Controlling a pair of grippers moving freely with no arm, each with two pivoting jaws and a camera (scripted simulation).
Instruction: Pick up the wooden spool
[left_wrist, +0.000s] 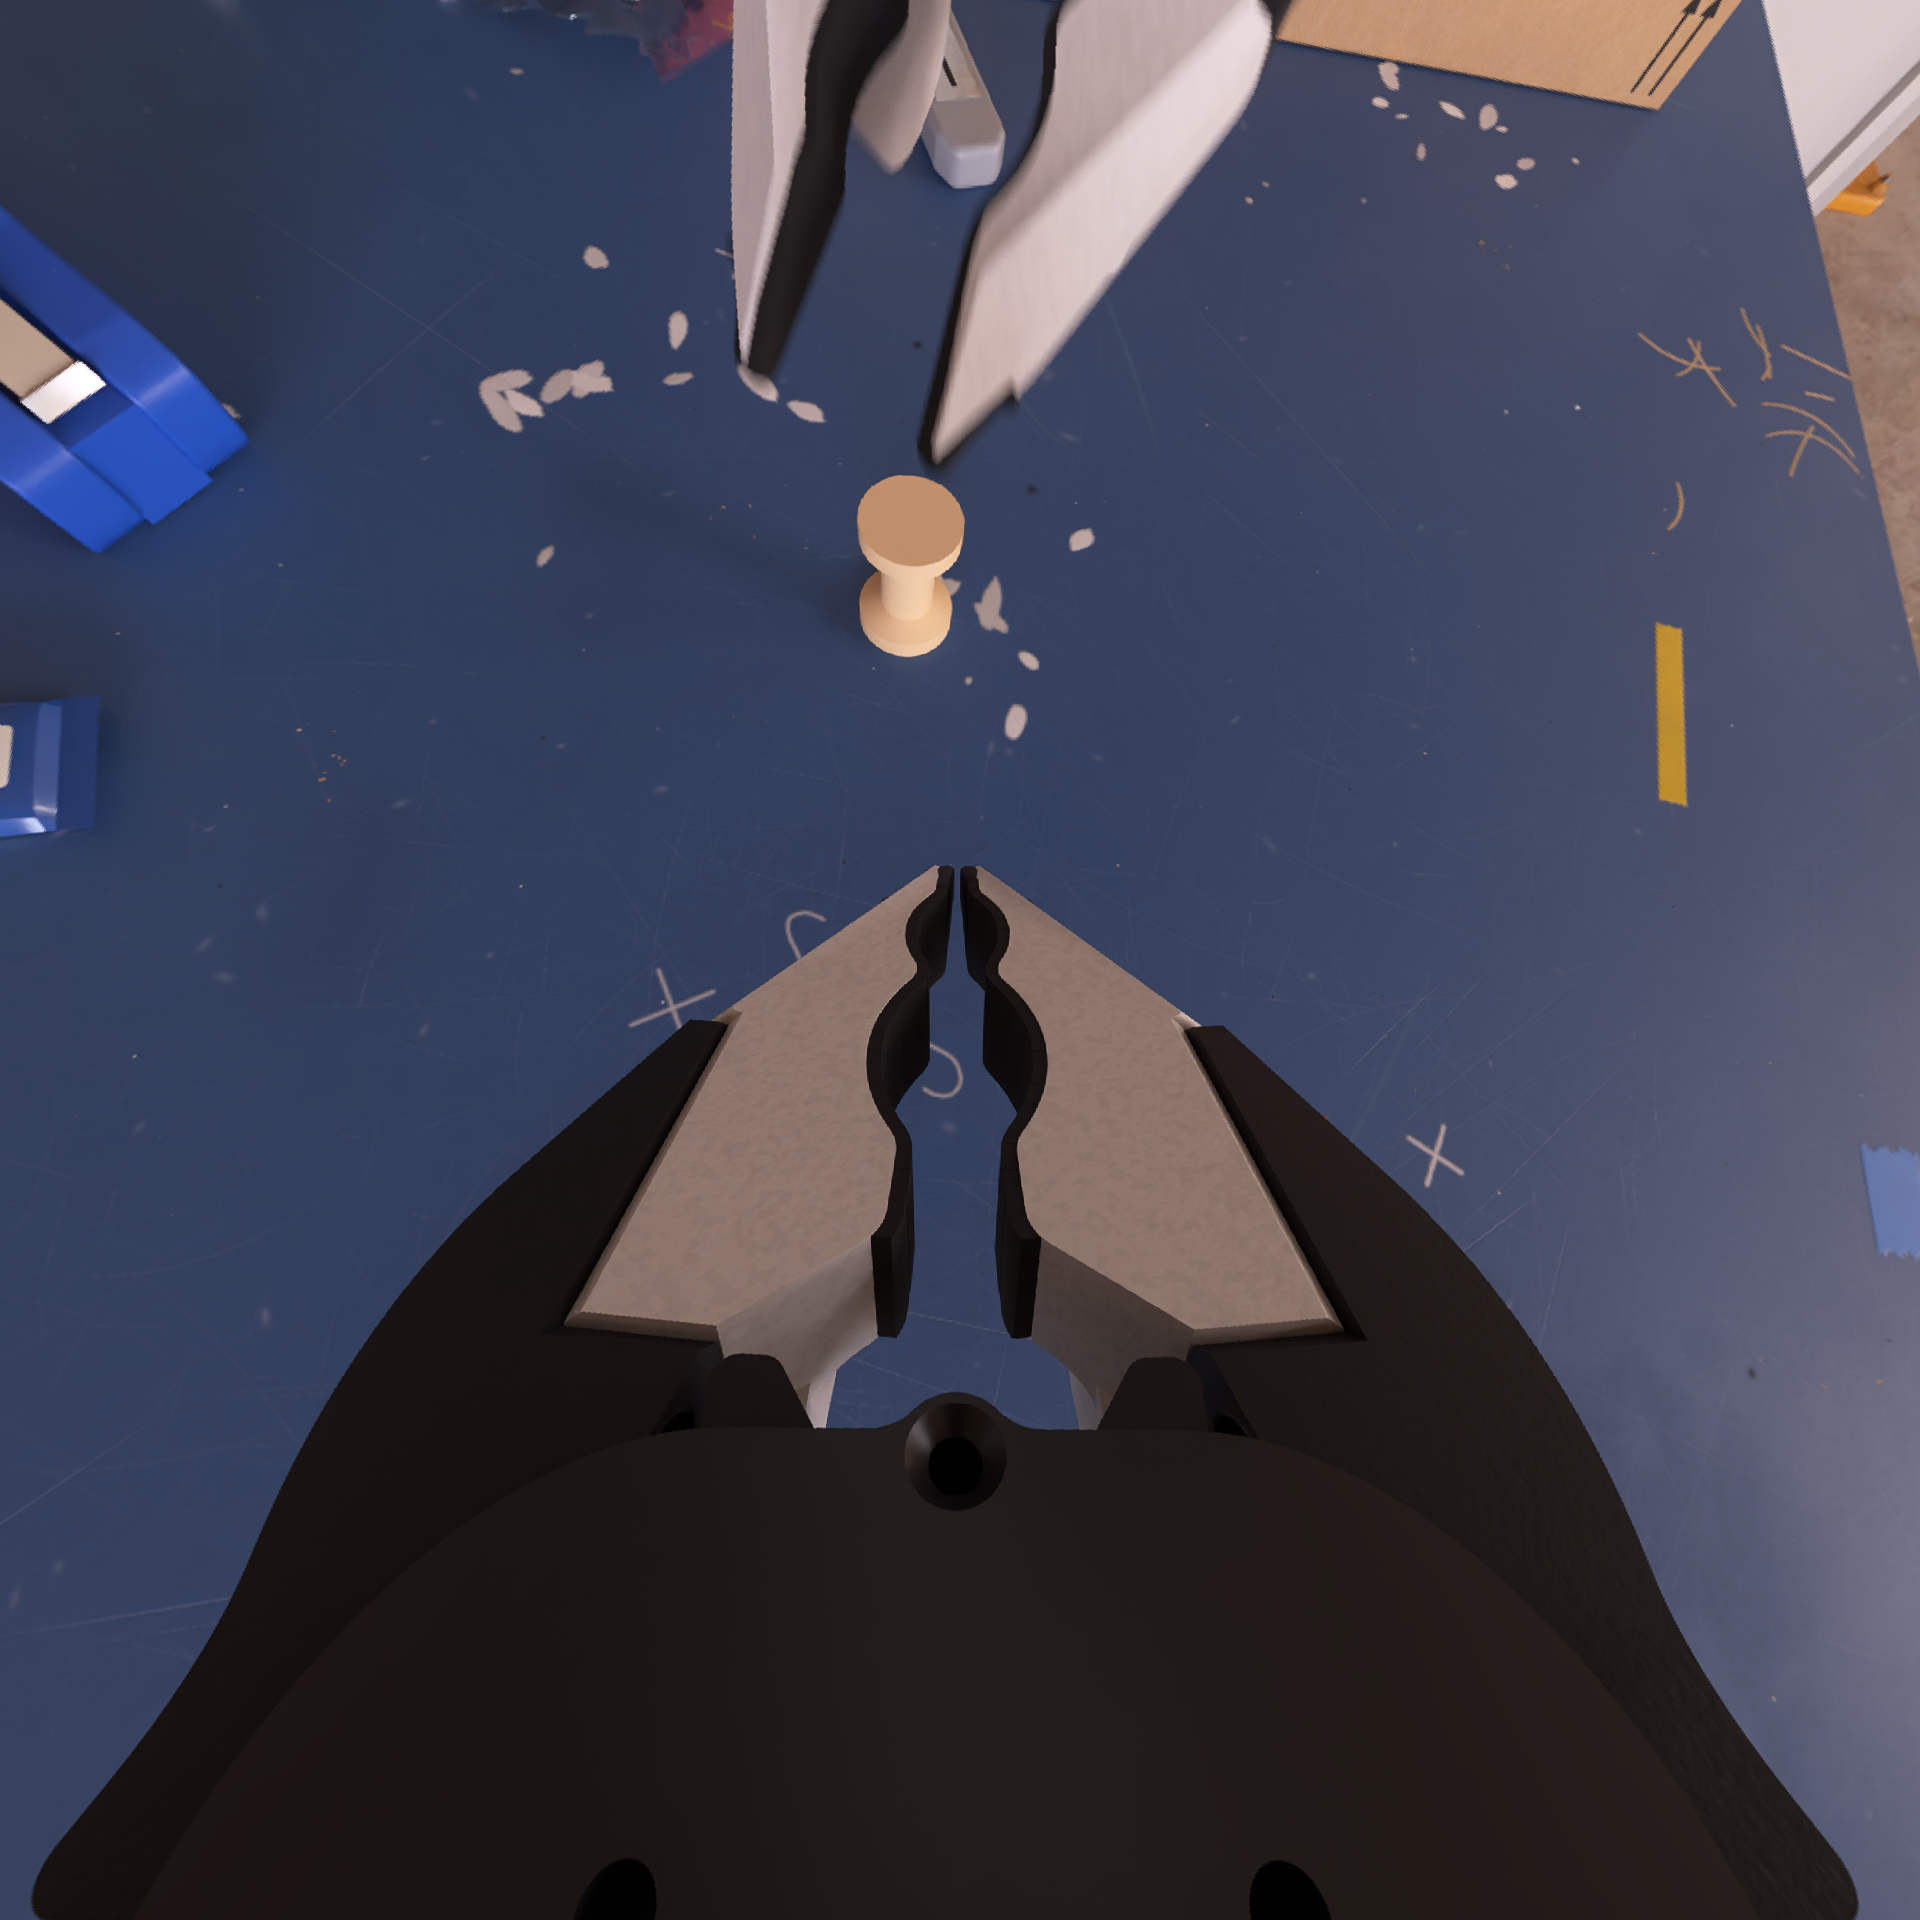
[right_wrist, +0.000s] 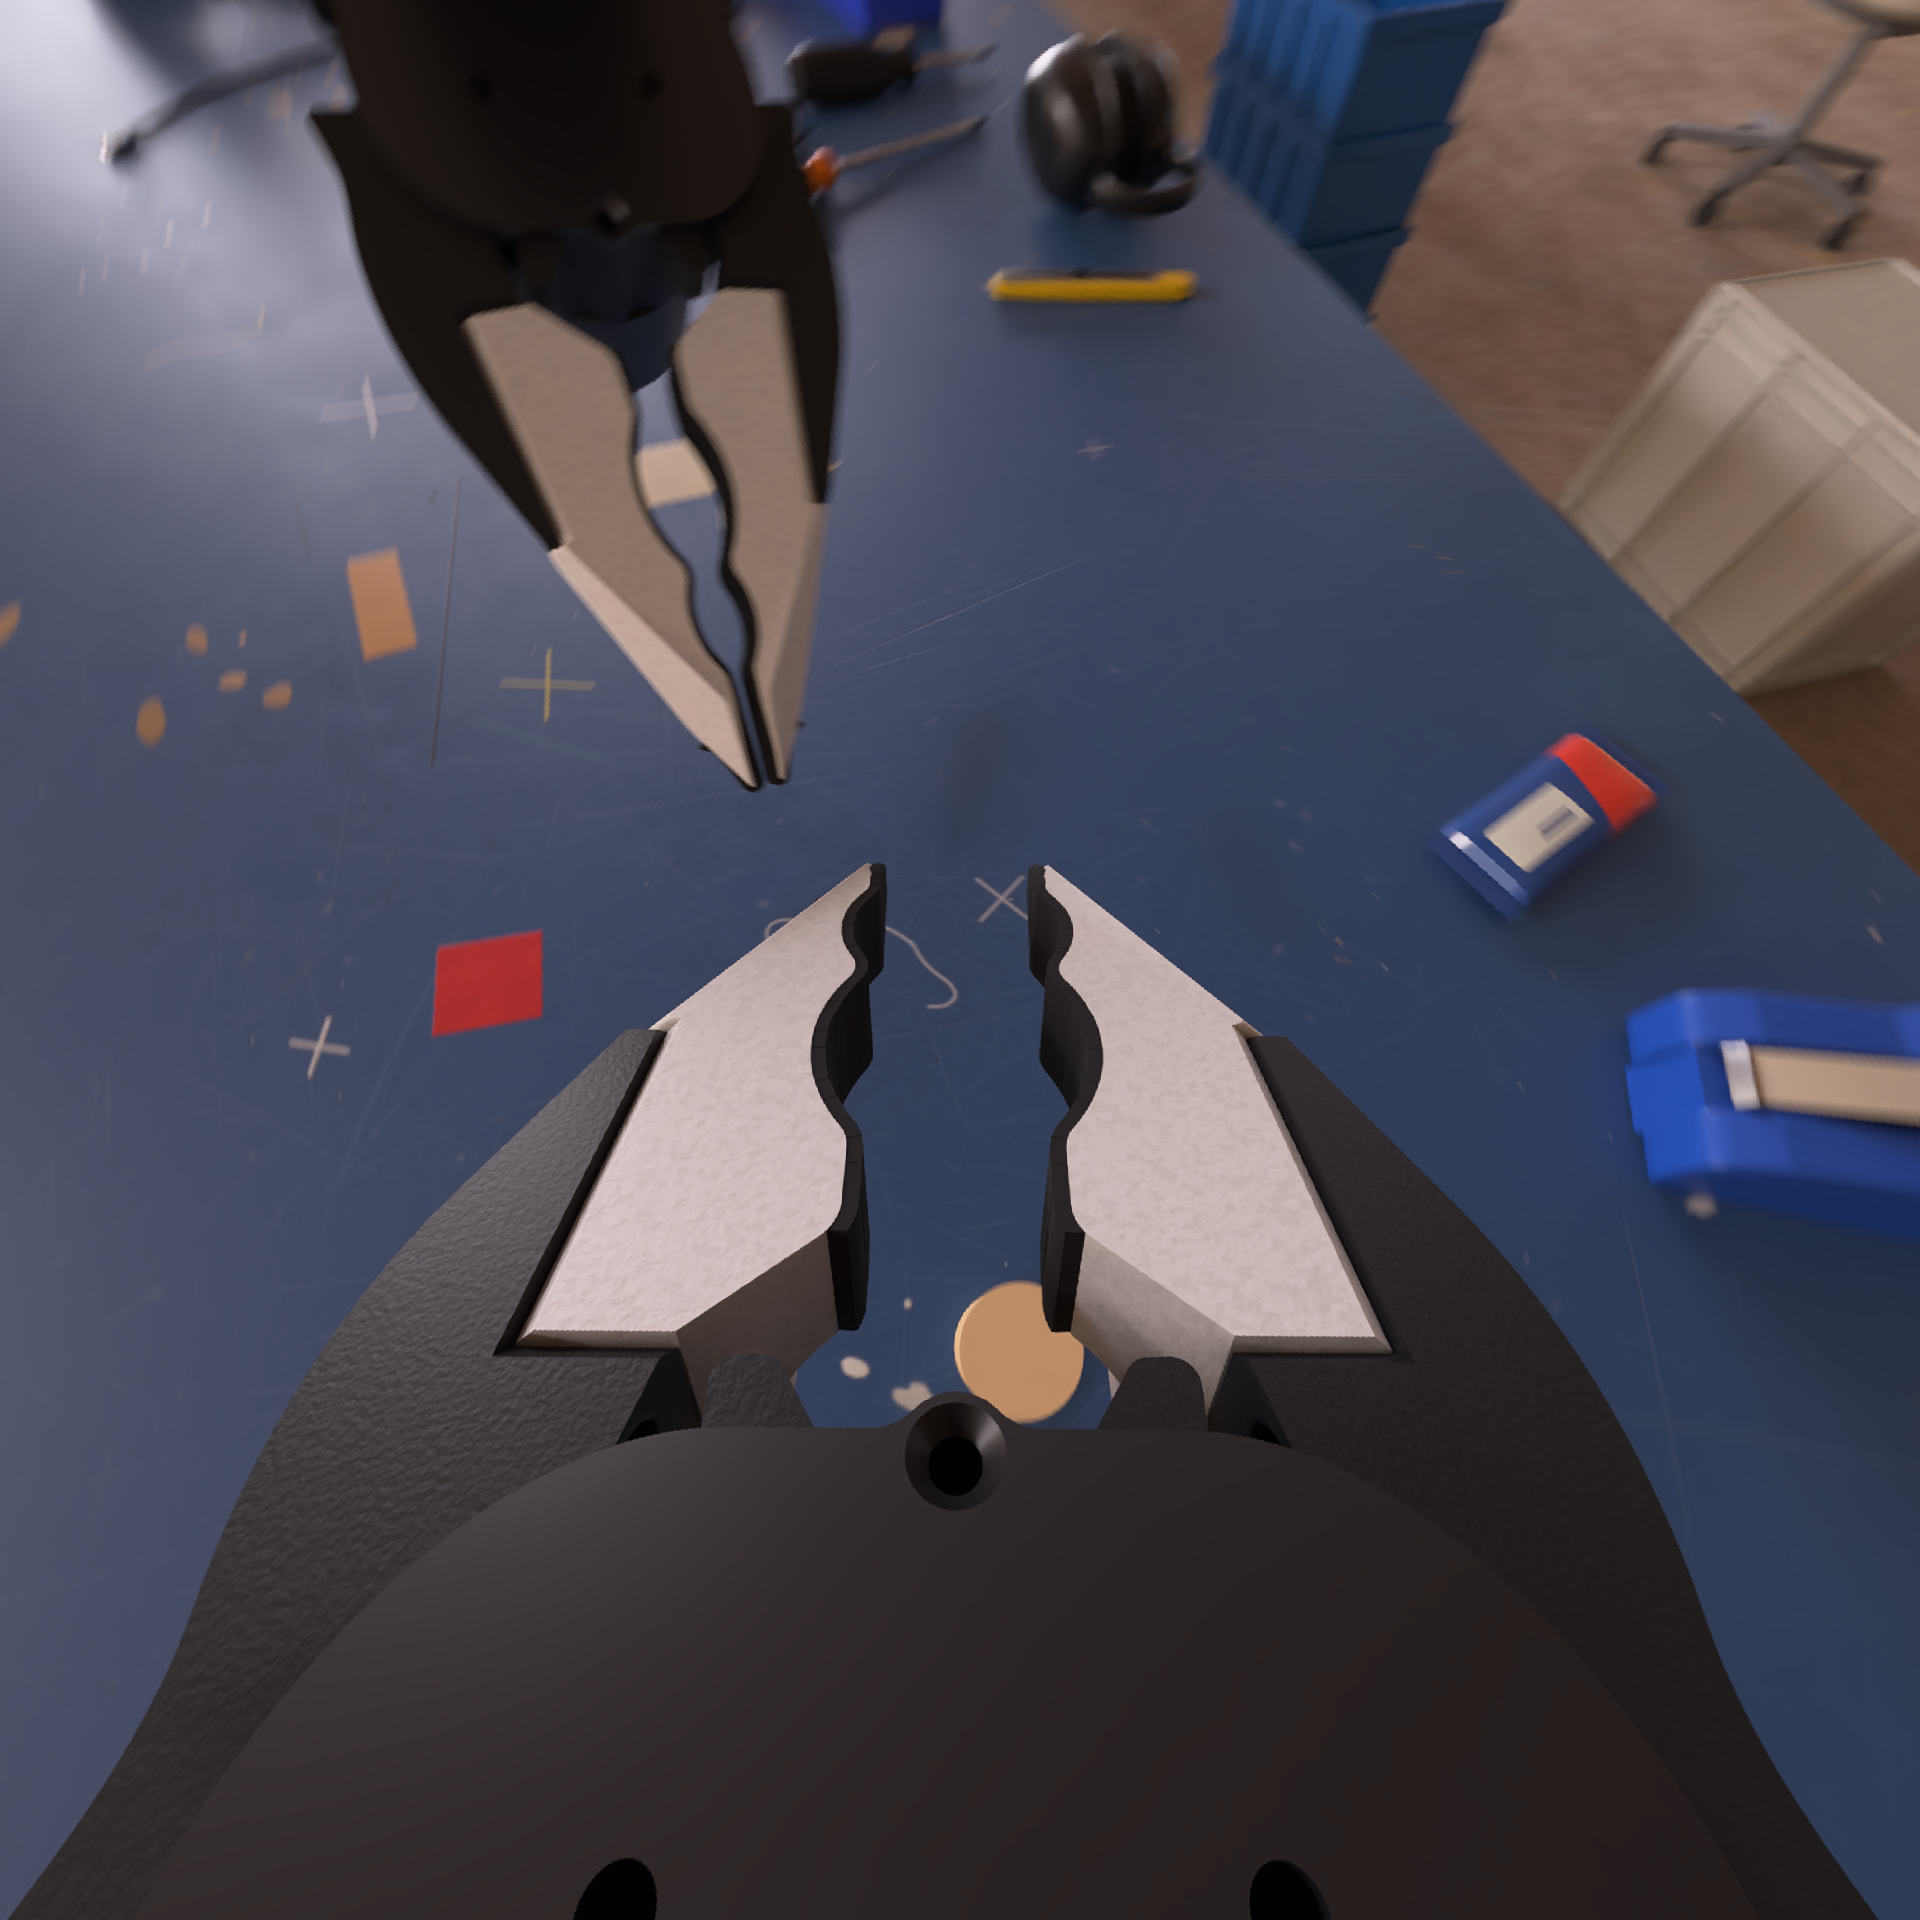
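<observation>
A small light wooden spool (left_wrist: 907, 566) stands upright on the blue table (left_wrist: 1351, 831), ahead of my left gripper (left_wrist: 956, 873), which is shut and empty a little short of it. My right gripper (left_wrist: 842, 416) hangs open just beyond and above the spool, its fingers either side of the far side. In the right wrist view my right gripper (right_wrist: 956, 873) is open; the spool's round top (right_wrist: 1013, 1351) shows below, between the finger bases, not between the tips. The left gripper (right_wrist: 767, 781) shows ahead there, shut.
Blue tape dispensers lie at the left (left_wrist: 94, 416) and in the right wrist view (right_wrist: 1777, 1101). A blue and red box (right_wrist: 1548, 821), a yellow knife (right_wrist: 1091, 286), black ear muffs (right_wrist: 1107, 125), cardboard (left_wrist: 1507, 42) and paper scraps lie around. The table edge runs along the right.
</observation>
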